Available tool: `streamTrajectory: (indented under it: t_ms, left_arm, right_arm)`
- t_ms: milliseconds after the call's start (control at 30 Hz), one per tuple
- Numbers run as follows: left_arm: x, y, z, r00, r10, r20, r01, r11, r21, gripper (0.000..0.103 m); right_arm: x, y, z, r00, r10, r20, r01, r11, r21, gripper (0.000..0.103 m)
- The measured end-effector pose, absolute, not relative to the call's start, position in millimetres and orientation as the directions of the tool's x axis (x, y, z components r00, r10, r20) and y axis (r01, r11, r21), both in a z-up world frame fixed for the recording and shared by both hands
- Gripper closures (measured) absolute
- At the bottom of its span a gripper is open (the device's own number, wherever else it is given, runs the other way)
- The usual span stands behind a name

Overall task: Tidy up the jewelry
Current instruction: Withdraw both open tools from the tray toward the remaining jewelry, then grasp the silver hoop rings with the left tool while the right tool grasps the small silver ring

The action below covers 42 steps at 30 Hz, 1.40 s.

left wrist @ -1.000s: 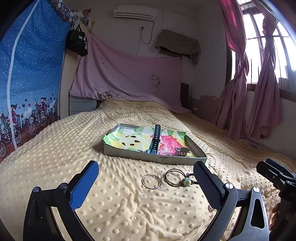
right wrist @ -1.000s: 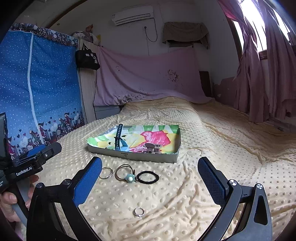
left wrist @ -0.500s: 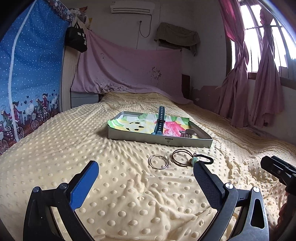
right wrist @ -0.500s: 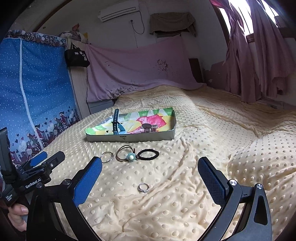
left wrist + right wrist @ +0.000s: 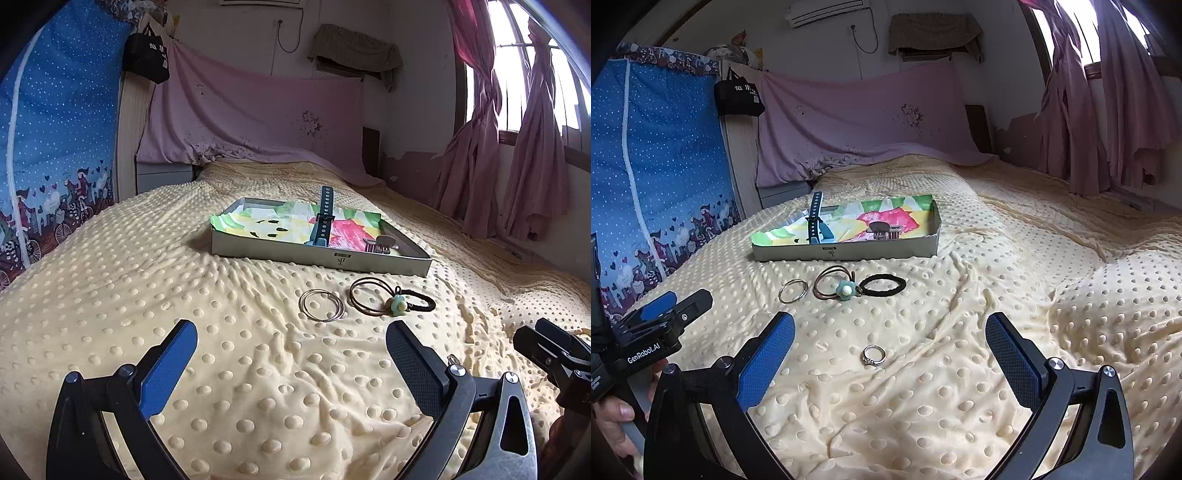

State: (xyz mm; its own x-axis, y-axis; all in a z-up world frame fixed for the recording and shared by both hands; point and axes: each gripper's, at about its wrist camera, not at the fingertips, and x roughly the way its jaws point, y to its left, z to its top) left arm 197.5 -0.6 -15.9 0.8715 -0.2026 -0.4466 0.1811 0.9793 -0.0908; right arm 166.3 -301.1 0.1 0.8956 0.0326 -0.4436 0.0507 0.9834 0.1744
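While both tools hang spread wide and empty above the dotted yellow blanket (image 5: pixel 1015 266), the right gripper (image 5: pixel 890 354) frames a small ring (image 5: pixel 874 355) lying between its fingers at 12 o'clock. Beyond it, a thin hoop pair (image 5: pixel 792 291), a brown hair tie with a green flower (image 5: pixel 834 282) and a black hair tie (image 5: pixel 882 286) lie in a row just short of the tray's (image 5: pixel 849 253) near wall. Inside the tray sit a watch strap (image 5: pixel 814 218) and a hair clip (image 5: pixel 882 230). Bare blanket runs open toward 2 o'clock. The left gripper (image 5: pixel 291 363) hovers over bare blanket, with the hoops at 12 o'clock and the bed's left edge at 9 o'clock.
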Motion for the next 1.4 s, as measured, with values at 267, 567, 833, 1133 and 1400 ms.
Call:
streamTrajectory:
  t_ms: [267,567,833,1133,1400]
  left_arm:
    - [226.2,-12.8,-27.1,0.826,-0.256,-0.503,0.251,0.965,-0.078,0.0]
    - [257.5,-20.3,-32.7,0.794,-0.301,-0.527,0.295,0.95,-0.099,0.005]
    - [289.9,-29.7,-50.9,0.732,-0.349,-0.585,0.327,0.933,-0.148,0.026]
    - [302.9,-39.1,-64.0,0.683,-0.372,-0.628,0.354,0.921,-0.162,0.05]
    - [304.7,-44.8,-67.3,0.664,-0.372,-0.648,0.37,0.917,-0.147,0.079]
  right_arm:
    - [183.9,-288.8,-14.0,0.877,0.068,-0.476,0.021,0.983,0.18,0.023]
    - [200.7,-287.4,-30.1,0.854,0.059,-0.516,0.048,0.98,0.191,0.04]
    - [216.7,-284.3,-46.1,0.814,0.084,-0.575,0.042,0.979,0.201,0.053]
    - [227.7,-280.9,-59.6,0.767,0.111,-0.632,0.04,0.975,0.219,0.056]
    - [236.9,-283.2,-69.9,0.719,0.15,-0.678,0.039,0.966,0.255,0.062]
